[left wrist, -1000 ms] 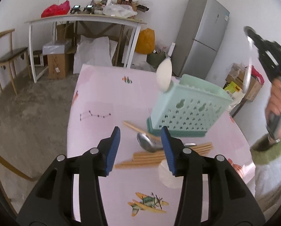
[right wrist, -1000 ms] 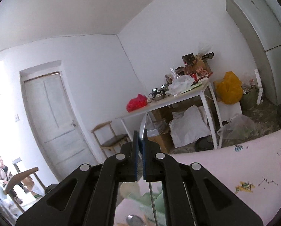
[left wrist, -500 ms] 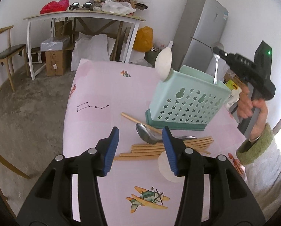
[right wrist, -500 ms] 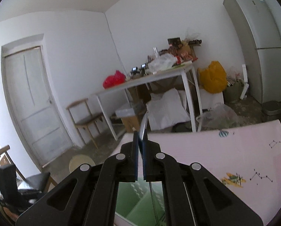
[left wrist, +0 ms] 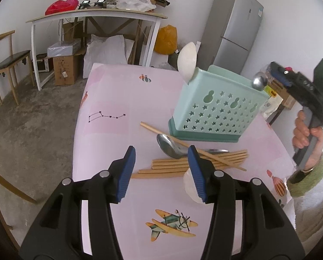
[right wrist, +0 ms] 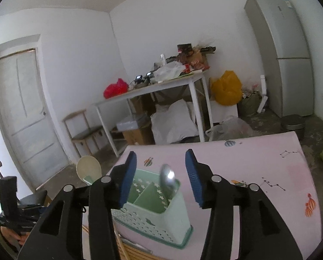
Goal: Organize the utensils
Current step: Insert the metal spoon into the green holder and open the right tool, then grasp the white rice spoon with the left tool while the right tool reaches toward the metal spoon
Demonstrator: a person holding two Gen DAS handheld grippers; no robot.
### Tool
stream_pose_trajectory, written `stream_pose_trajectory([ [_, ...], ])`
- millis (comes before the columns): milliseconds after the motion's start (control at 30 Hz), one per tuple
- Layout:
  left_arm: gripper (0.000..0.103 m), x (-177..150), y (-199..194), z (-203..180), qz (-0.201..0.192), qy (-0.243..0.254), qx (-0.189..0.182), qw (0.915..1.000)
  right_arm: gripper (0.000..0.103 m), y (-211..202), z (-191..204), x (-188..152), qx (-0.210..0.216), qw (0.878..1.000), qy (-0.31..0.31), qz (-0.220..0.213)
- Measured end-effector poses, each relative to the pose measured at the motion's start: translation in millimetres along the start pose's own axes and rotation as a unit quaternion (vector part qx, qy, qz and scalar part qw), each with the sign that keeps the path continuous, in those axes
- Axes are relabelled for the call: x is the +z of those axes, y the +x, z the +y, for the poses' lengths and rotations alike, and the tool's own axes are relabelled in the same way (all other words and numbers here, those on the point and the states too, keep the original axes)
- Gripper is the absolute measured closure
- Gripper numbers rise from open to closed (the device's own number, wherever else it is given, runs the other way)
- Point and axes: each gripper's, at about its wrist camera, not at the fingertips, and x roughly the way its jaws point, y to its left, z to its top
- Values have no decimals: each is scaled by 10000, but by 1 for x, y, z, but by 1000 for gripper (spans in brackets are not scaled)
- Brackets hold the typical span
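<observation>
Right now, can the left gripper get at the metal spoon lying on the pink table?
Probably yes. The left gripper is open just short of the metal spoon, bowl end clear, though one wooden chopstick crosses its handle.

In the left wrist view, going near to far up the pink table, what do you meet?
Airplane print → bundle of wooden chopsticks → metal spoon lying flat → green utensil caddy → white spoon standing at its far corner.

Both wrist cameras look down across the pink table point(left wrist: 109, 99), sharing the green caddy point(left wrist: 215, 112) from opposite sides.
</observation>
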Motion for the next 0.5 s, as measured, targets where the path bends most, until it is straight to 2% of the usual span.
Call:
stream_pose_trajectory([
  [300, 52, -13, 2, -12, 178, 268, 106, 9994, 46, -52, 17, -13, 31, 9999, 25, -115],
  [500, 52, -25, 6, -14, 356, 264, 107, 9990, 41, -66, 30, -48, 220, 9989, 266, 312],
])
